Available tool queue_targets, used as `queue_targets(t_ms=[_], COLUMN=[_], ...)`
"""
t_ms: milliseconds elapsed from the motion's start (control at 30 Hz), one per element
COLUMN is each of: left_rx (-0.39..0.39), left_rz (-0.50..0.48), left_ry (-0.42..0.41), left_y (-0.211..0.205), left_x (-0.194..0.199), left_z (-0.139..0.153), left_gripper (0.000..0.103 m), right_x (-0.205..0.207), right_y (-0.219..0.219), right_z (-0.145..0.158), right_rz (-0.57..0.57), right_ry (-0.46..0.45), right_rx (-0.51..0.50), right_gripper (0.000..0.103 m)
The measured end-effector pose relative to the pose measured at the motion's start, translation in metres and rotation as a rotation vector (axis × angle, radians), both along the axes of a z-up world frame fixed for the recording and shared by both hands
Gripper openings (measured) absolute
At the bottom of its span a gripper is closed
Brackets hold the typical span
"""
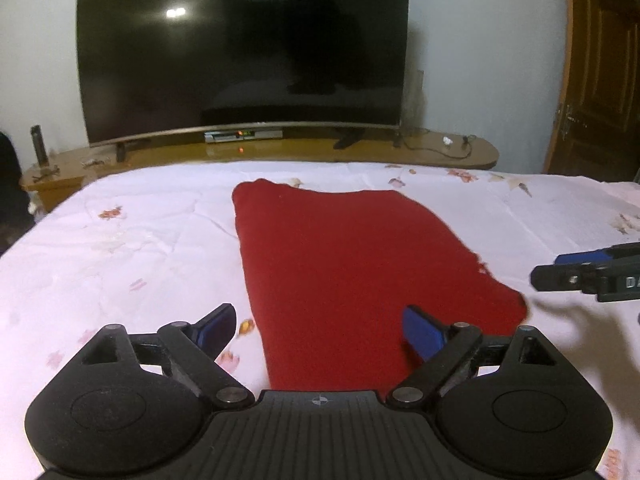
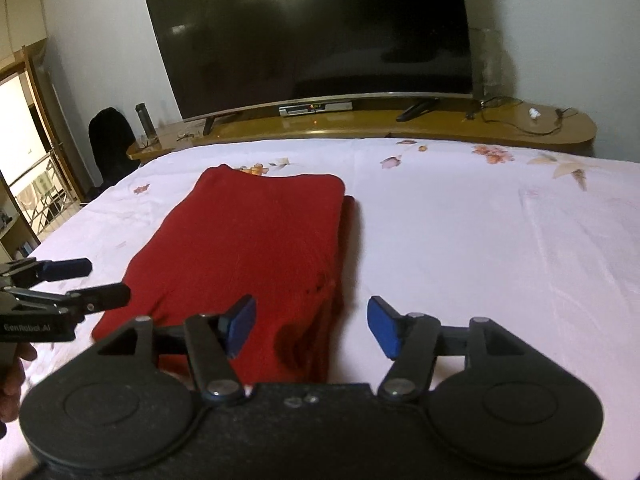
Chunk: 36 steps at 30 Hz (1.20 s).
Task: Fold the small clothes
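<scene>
White floral bedsheet (image 1: pixel 120 240) carries our red garment (image 1: pixel 340 260), already folded long; left tongs (image 1: pixel 320 330) and right tongs (image 2: pixel 312 326) hover wide open, empty, at its near end; we should pinch both near corners evenly.

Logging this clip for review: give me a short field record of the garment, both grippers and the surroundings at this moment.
garment: red cloth, folded into a long strip, lying flat
surface: white floral bedsheet
left gripper: open, over the cloth's near end, holding nothing
right gripper: open, at the cloth's near right edge, holding nothing
background: dark television on a wooden stand
</scene>
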<state>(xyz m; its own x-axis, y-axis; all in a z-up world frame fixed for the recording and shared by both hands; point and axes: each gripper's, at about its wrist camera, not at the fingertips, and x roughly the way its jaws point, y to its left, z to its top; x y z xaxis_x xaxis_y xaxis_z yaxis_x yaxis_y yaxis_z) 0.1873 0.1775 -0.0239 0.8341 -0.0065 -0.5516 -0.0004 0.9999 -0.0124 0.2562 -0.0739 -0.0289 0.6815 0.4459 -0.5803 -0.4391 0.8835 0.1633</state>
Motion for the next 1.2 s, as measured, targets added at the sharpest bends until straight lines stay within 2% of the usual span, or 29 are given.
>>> queue_targets(t_ms=[133,200,267,333,467,600,733,900,1200], left_rx=[-0.021,-0.021,-0.019,-0.02,-0.011,-0.051,-0.087,-0.082,-0.101], left_rz=[0.027,0.042,0.053,0.06,0.074,0.08,0.091,0.073,0.065], left_ry=[-0.021,-0.03,-0.039,-0.043,-0.04,-0.073,-0.092,-0.127,-0.138], left_y=[-0.012,-0.019,-0.026,-0.03,-0.043,-0.054,-0.063,-0.076,-0.088], left_x=[-0.054,-0.083,-0.113,-0.136,-0.183,-0.22,-0.239,-0.253,-0.263], left_z=[0.017,0.026,0.035,0.044,0.059,0.069,0.075,0.083,0.088], left_gripper=[0.096,0.103,0.103,0.103,0.103,0.103,0.103,0.103,0.103], right_x=[-0.049,-0.075,-0.1,-0.122,-0.168,-0.203,-0.226,-0.244,-0.256], right_y=[-0.019,-0.027,-0.034,-0.042,-0.053,-0.059,-0.063,-0.075,-0.076], right_z=[0.023,0.034,0.043,0.051,0.062,0.069,0.072,0.079,0.082], right_rz=[0.026,0.039,0.034,0.034,0.024,0.008,0.002,-0.057,-0.066], right_ry=[-0.057,-0.074,-0.08,-0.079,-0.086,-0.087,-0.105,-0.142,-0.164], right_rx=[0.005,-0.006,-0.015,-0.003,-0.002,0.005,-0.001,0.02,0.023], right_gripper=[0.082,0.082,0.084,0.091,0.094,0.1,0.102,0.102,0.102])
